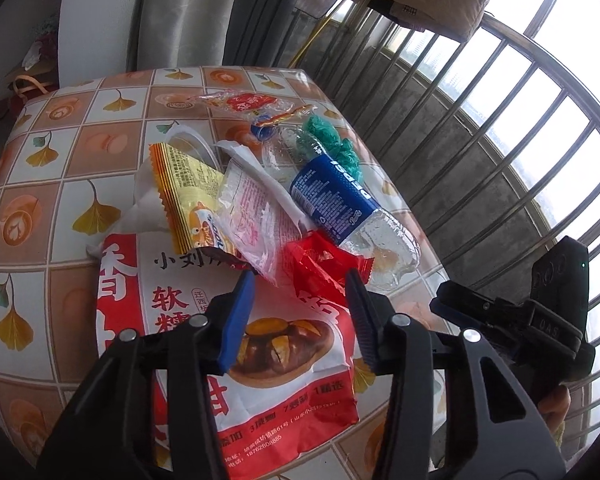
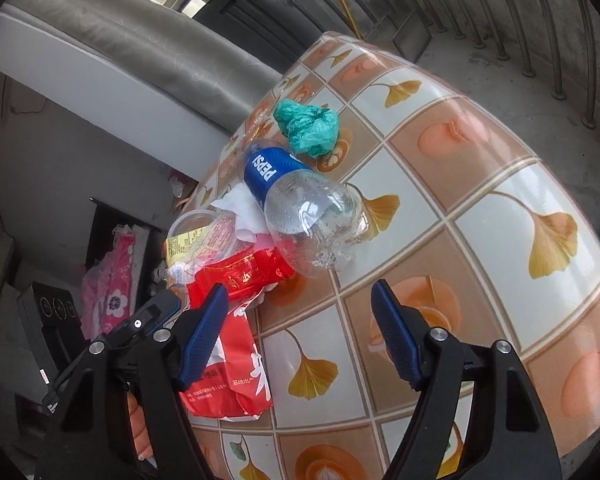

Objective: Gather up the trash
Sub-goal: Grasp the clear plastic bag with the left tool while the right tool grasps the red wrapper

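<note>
Left wrist view, both grippers (image 1: 300, 280) (image 2: 296, 292) released, Pepsi bottle (image 1: 336, 196) amid wrappers (image 1: 324, 264), railing (image 1: 480, 120) beyond.

On your worktop (image 1: 80, 152), the bottle (image 1: 340, 196) lies mid-frame in the left wrist view, the crumpled bag (image 1: 328, 146) just behind it. The big food bag (image 1: 284, 360) lies lowest, with the small wrapper (image 1: 320, 264) on its upper right corner, touching the bottle's base.

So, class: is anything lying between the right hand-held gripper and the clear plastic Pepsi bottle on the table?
Nothing visible blocks it. Only bare leaf-patterned tablecloth lies between the right hand-held gripper and the base of the clear plastic Pepsi bottle. The red foil wrapper sits just left of that path.
</note>
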`<state>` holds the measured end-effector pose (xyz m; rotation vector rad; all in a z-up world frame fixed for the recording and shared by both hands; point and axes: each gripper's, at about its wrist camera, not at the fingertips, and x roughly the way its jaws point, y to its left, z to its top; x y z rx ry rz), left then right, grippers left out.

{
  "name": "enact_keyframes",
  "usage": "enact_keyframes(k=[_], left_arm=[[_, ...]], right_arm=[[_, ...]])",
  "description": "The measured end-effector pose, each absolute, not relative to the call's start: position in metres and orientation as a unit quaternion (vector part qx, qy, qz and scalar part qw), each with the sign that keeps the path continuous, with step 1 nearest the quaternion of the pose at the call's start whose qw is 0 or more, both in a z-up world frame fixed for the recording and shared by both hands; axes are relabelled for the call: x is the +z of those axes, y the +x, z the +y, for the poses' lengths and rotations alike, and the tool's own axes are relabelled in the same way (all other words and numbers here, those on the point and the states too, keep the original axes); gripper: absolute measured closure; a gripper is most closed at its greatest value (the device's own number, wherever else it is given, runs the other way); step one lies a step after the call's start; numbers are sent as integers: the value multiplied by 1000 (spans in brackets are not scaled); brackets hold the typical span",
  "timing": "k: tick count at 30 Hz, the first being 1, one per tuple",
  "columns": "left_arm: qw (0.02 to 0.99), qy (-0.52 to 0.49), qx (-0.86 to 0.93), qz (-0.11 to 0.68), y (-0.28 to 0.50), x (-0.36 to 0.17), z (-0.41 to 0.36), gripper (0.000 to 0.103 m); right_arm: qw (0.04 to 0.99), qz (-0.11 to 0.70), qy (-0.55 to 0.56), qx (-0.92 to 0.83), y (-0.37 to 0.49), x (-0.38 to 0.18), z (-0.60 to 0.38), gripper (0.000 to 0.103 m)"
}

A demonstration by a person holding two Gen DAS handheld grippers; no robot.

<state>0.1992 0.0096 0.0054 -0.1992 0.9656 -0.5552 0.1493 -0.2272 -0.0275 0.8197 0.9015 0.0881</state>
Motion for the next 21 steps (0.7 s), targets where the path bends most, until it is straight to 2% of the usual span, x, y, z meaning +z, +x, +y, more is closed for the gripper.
enact_keyframes(k=[7,21], left_arm=[[848,-106,-237,462,207,-1,11,102],[860,-83,-271,423,166,33,21,103]], right_arm=[[810,435,389,54,152,-38,-222,36],[805,431,404,60,146,-33,-230,36]])
